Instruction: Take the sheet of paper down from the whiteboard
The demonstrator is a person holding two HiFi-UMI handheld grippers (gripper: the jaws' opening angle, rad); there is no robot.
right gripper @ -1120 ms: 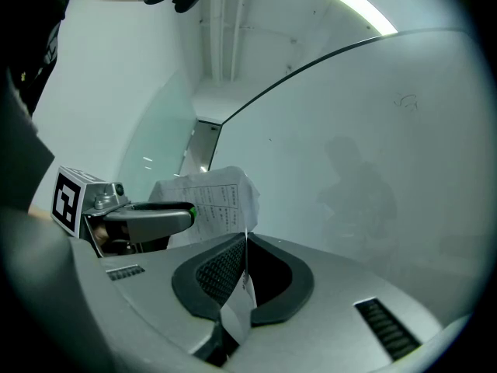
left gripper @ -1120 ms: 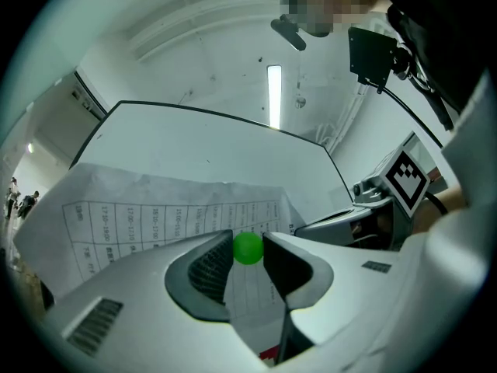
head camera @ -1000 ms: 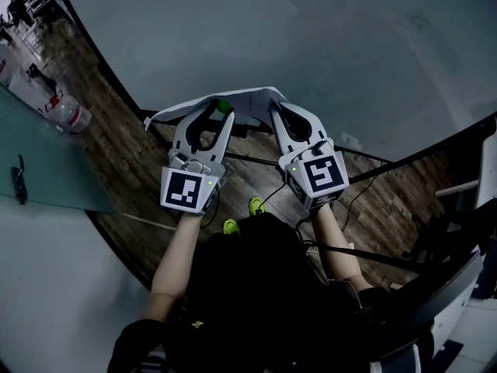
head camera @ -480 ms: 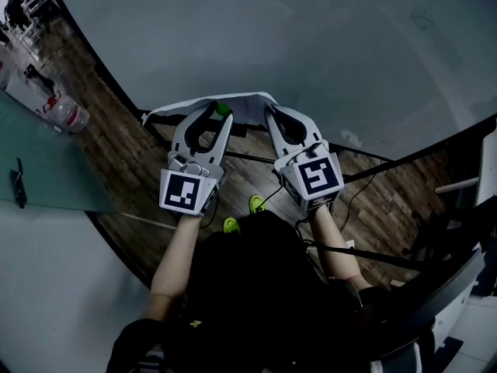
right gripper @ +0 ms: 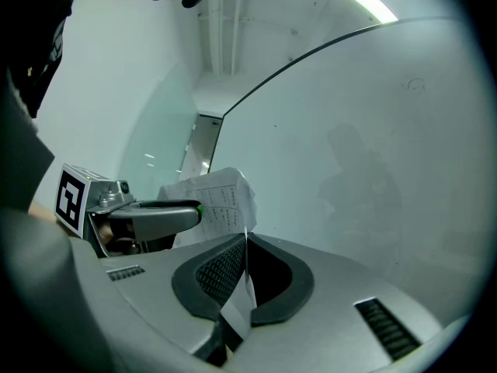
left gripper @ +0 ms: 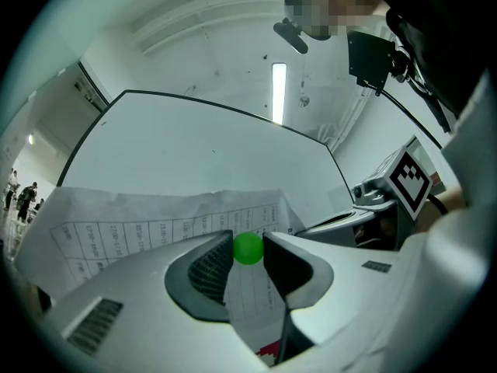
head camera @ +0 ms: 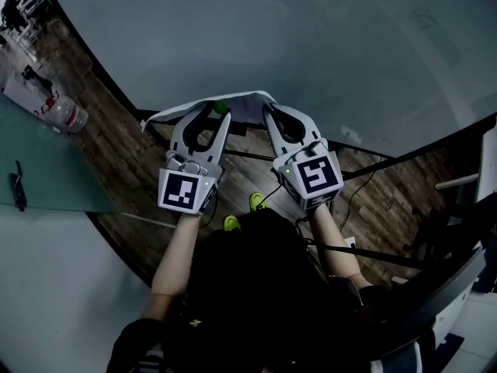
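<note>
The whiteboard (head camera: 311,45) fills the upper part of the head view, and there the sheet of paper (head camera: 247,104) is only a pale curled strip at the board's lower edge, spanning the tips of both grippers. The left gripper view alone shows the sheet's printed table of rows, creased and standing in front of the board; whether it touches the board we cannot tell. That same view shows the left gripper (left gripper: 248,245) clamped on a round green magnet (left gripper: 248,248), with a strip of paper running down between its jaws. The right gripper view shows what the head view hides: the right gripper (right gripper: 245,247) has its jaws pressed together on the sheet's thin edge. It also shows the left gripper from the side, its tip against the paper.

Around us, a wooden floor (head camera: 140,173) runs below the board. A glass-topped desk (head camera: 54,185) stands at the left, bearing a plastic bottle (head camera: 70,116) and a small dark thing we cannot name. The board's black stand bars (head camera: 380,160) cross the floor on the right. Our own arms and dark clothing cover the floor beneath the grippers, where yellow-green shoes (head camera: 256,202) peek out.

We count one whiteboard, one desk, one sheet, two grippers, two marker cubes, two shoes, one bottle and one magnet.
</note>
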